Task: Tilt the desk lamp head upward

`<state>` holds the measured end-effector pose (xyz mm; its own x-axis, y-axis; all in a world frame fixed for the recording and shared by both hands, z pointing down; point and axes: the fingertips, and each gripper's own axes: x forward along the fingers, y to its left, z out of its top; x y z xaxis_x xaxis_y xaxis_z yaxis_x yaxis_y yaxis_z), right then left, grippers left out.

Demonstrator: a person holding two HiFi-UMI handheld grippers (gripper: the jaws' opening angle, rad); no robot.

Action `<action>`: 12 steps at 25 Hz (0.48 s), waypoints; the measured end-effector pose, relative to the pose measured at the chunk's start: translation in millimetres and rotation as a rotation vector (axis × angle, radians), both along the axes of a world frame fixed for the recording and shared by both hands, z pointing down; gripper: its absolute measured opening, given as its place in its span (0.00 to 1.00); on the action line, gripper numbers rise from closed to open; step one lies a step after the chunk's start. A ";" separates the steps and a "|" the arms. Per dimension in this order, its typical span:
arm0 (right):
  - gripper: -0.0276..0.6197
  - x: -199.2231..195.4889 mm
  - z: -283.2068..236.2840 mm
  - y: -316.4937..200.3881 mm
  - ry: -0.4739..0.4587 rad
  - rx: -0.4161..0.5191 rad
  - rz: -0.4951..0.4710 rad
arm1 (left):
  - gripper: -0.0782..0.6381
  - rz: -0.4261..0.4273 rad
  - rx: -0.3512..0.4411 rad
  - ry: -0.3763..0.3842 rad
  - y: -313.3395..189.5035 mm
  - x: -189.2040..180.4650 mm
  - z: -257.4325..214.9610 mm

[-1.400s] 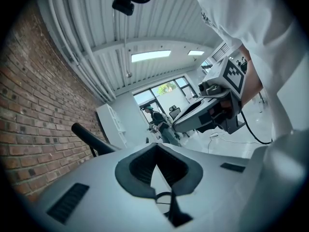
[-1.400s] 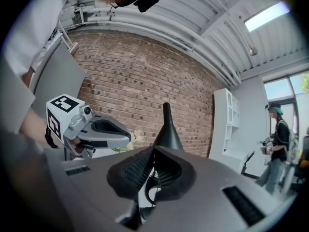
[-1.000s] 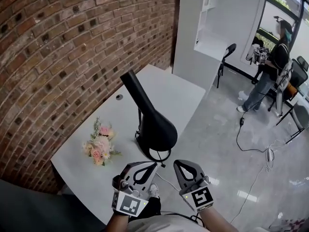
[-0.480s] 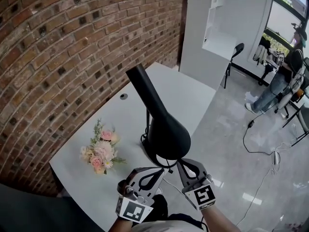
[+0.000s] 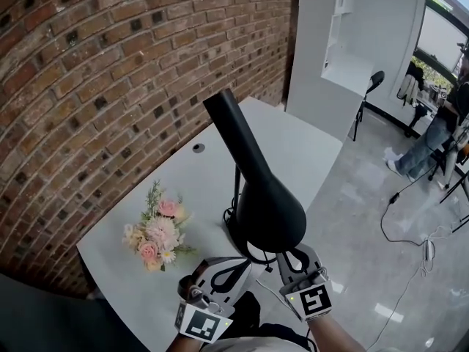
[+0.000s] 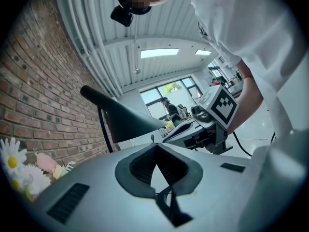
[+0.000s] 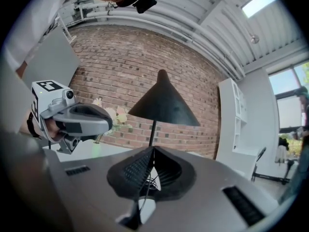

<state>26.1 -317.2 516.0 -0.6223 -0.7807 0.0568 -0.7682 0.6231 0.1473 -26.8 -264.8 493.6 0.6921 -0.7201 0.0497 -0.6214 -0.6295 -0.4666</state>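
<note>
A black desk lamp stands on the white table, its cone-shaped head pointing down toward me on a thin stem. My left gripper and right gripper sit side by side at the table's near edge, just under the head's wide rim. Both are shut with nothing between the jaws, and neither touches the lamp. The left gripper view shows the head above and ahead of the left gripper. In the right gripper view the head rises straight beyond the right gripper. The lamp base is mostly hidden.
A small bunch of pink and white flowers lies on the table left of the lamp. A brick wall runs along the table's far side. A white cabinet stands behind. Cables lie on the floor, and a person stands far right.
Both grippers have come closer to the lamp and now sit right under the head's rim. The lamp head fills more of the head view. The jaws stayed shut.
</note>
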 end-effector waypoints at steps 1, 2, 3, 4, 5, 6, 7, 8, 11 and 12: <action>0.07 -0.4 -1.4 -3.4 -0.011 0.011 0.002 | 0.12 -0.005 0.004 0.000 -2.8 -1.8 1.7; 0.07 -0.8 -3.8 -6.7 -0.023 0.020 0.004 | 0.12 -0.008 0.006 -0.002 -5.6 -3.2 3.2; 0.07 -1.4 -7.6 -9.7 -0.038 0.026 0.006 | 0.12 -0.011 0.006 -0.005 -8.0 -4.4 4.4; 0.07 -2.5 -13.2 -11.9 -0.055 0.032 0.006 | 0.12 -0.014 0.004 -0.008 -9.7 -5.7 4.8; 0.07 -4.2 -19.6 -12.9 -0.072 0.036 0.003 | 0.12 -0.017 0.001 -0.008 -10.5 -7.2 4.4; 0.07 -5.9 -25.0 -12.8 -0.087 0.035 -0.001 | 0.12 -0.020 0.001 -0.005 -10.6 -8.8 2.9; 0.07 -7.0 -28.2 -12.2 -0.099 0.028 -0.007 | 0.12 -0.023 0.003 0.000 -10.4 -10.2 1.0; 0.07 -6.9 -29.7 -11.7 -0.107 0.022 -0.009 | 0.12 -0.024 0.009 0.006 -10.7 -11.1 -0.9; 0.07 -3.8 -34.0 -11.9 -0.116 0.030 0.004 | 0.12 -0.025 0.021 0.011 -14.8 -12.4 -3.4; 0.07 -3.3 -38.0 -11.5 -0.121 0.039 0.006 | 0.12 -0.026 0.018 0.012 -15.5 -12.8 -3.9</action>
<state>22.8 -328.7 478.0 -0.6180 -0.7847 -0.0488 -0.7856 0.6139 0.0773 -39.6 -280.3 489.7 0.6734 -0.7388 0.0283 -0.6432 -0.6043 -0.4703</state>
